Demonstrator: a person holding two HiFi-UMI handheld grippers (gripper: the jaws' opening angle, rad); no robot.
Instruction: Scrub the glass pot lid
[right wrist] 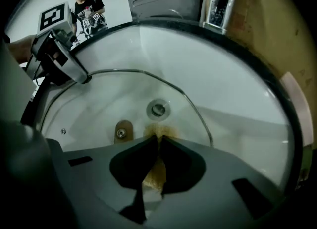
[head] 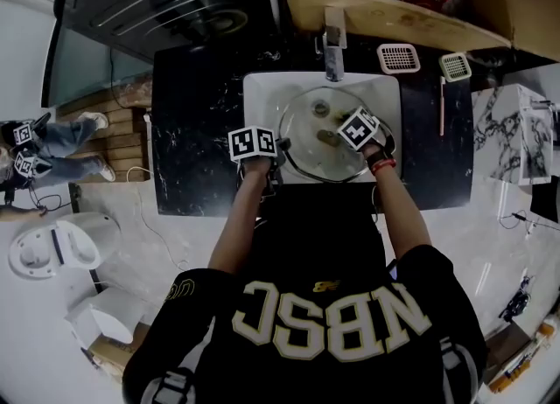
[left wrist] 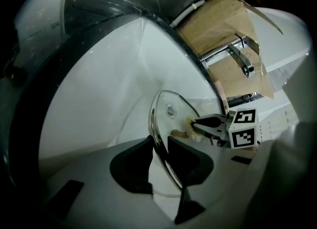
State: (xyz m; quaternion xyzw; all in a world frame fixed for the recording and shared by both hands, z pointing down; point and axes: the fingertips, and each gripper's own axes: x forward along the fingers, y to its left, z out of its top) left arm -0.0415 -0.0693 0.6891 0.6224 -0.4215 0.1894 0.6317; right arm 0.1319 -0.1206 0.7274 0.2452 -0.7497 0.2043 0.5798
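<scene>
- The left gripper (left wrist: 159,157) has its jaws drawn narrow on the near-left rim of the glass pot lid (head: 306,153), steadying it in the sink (head: 262,87).
- The lid's glass face spreads rightward from that grip.
- The right gripper (right wrist: 159,146), closed on a yellow sponge (right wrist: 156,176), presses it on the glass near the middle and is the nearer hand for scrubbing.

I count one glass pot lid (head: 306,122), one white sink (head: 262,96) and one faucet (head: 333,48) at the upper middle of the head view. I hold two grippers: one left gripper (left wrist: 159,146) and one right gripper (right wrist: 159,141). Each carries one marker cube (head: 252,142), two in all. There is one yellow sponge (right wrist: 154,173). Two small grated covers (head: 398,59) sit at upper right. One cardboard box (head: 385,13) runs along the top. One other person (head: 61,144) is at far left.
</scene>
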